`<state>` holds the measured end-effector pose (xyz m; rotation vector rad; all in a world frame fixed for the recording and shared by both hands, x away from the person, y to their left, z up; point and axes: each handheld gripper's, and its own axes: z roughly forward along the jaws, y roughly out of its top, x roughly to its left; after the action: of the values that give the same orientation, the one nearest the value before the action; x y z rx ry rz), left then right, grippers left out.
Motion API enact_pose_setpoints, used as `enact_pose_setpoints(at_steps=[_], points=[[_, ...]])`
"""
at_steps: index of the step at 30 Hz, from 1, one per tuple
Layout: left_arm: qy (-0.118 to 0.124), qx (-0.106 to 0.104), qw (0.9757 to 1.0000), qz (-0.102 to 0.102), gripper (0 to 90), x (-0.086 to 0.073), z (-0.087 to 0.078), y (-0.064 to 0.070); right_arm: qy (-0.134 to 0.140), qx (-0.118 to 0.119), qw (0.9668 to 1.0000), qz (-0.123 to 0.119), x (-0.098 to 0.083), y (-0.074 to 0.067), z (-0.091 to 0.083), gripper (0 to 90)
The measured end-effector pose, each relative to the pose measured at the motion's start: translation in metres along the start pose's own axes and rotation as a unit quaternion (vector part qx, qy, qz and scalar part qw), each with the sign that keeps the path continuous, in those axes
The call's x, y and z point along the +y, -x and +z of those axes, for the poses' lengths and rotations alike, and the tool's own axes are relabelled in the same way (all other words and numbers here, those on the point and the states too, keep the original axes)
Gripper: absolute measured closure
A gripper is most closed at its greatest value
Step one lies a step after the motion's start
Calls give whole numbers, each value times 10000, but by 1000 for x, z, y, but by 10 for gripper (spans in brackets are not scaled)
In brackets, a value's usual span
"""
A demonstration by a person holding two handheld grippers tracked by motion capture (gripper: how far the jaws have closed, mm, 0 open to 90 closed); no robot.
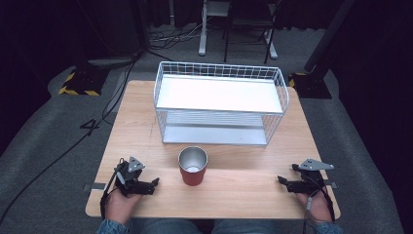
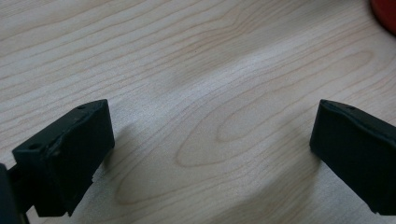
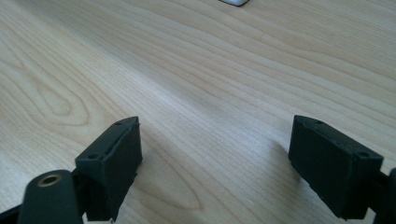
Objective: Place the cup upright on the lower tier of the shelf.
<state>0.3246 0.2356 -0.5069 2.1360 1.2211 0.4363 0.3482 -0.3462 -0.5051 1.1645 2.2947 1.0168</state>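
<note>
- Left hand-held gripper [image 1: 155,182] sits low at the near left of the tabletop [image 1: 234,195], jaws pointing right toward the cup [image 1: 193,165].
- In the left gripper view the hand-held gripper [image 2: 212,140] has its jaws spread wide apart, bare wood grain between them, nothing held.
- A sliver of red shows at that view's top right corner (the cup [image 2: 385,14], just creeping in).
- Right hand-held gripper [image 1: 280,180] rests at the near right of the tabletop, jaws pointing left, well apart from the cup.
- Right gripper view: the hand-held gripper [image 3: 215,149] has its jaws wide apart too, only wood between the pads, nothing gripped.
- The cup stands upright near the middle of the tabletop, between the two grippers, red outside, metal inside, touched by neither.
- Behind the cup sits a white wire rack [image 1: 220,100], its open front facing the person, with a white shelf up top.
- A hand [image 1: 119,204] holds each gripper from the near edge.
</note>
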Motion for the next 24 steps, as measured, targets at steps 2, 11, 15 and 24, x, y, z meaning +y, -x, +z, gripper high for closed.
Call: enact_pose_setpoints(at_steps=[2, 11, 15, 24], points=[[19, 9, 10000, -22, 0, 0, 0, 1, 1, -39, 10000, 41, 0, 0, 0, 183], [263, 55, 9996, 7, 0, 1, -6, 4, 2, -49, 10000, 41, 0, 0, 0, 185], [630, -118, 9979, -78, 0, 1, -11, 5, 7, -64, 10000, 45, 0, 0, 0, 189], [1229, -414, 9909, 361, 0, 5, -20, 19, 11, -82, 9999, 64, 0, 0, 0, 192]])
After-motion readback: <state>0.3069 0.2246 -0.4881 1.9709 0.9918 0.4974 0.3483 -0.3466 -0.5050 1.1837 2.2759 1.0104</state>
